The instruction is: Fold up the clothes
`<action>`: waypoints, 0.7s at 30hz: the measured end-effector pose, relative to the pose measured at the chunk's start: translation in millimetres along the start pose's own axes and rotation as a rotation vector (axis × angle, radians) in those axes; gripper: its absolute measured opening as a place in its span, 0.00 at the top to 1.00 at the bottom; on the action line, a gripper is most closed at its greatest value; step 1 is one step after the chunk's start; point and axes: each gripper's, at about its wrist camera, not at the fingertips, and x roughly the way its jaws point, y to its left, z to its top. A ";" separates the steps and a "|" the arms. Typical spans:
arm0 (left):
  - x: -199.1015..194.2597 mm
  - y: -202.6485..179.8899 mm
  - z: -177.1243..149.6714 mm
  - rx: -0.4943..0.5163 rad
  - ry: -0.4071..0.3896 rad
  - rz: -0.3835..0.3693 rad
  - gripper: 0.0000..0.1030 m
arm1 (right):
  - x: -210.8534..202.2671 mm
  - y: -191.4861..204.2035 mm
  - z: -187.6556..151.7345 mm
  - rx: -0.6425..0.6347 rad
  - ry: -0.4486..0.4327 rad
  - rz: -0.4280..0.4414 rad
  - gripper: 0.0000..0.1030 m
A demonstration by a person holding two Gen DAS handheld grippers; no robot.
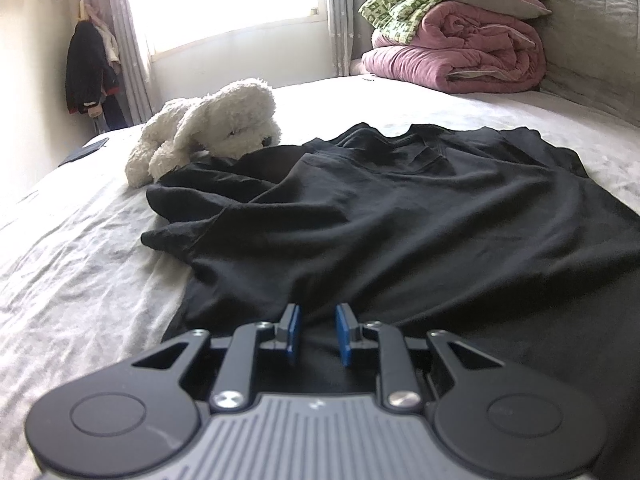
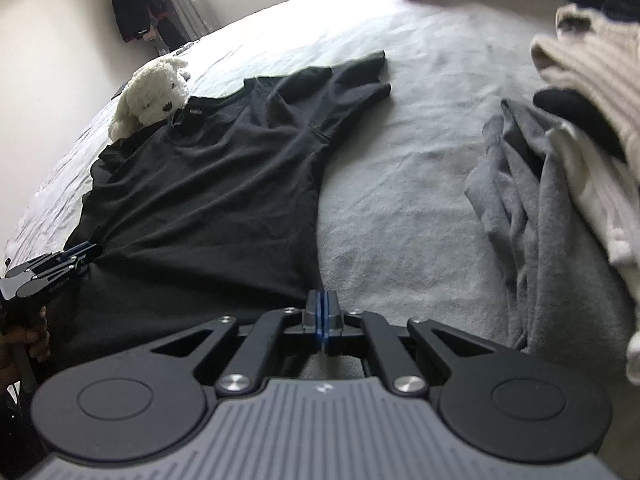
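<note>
Jaws of the left gripper (image 1: 317,334) stand apart over the black T-shirt (image 1: 400,220); right gripper (image 2: 322,320) clamps its hem.

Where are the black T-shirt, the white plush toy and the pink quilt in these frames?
black T-shirt (image 2: 208,184): right wrist view, on the chest panel.
white plush toy (image 1: 224,120): left wrist view, on its fluffy head.
pink quilt (image 1: 460,56): left wrist view, on the rolled front of the fold.
</note>
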 end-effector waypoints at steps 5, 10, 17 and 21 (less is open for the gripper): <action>-0.7 2.6 -3.3 -0.010 0.003 0.039 0.78 | 1.7 1.2 0.0 -0.006 0.002 -0.004 0.99; -5.1 8.1 -6.1 -0.008 0.000 0.086 0.77 | 8.8 2.4 -1.4 -0.019 0.021 -0.021 1.00; -45.0 -28.2 -0.7 0.007 -0.007 -0.082 0.77 | 14.3 7.4 -2.7 -0.044 0.032 -0.051 0.99; -75.8 -83.6 7.2 -0.020 0.000 -0.324 0.76 | 15.0 10.5 -3.6 -0.058 0.026 -0.063 0.99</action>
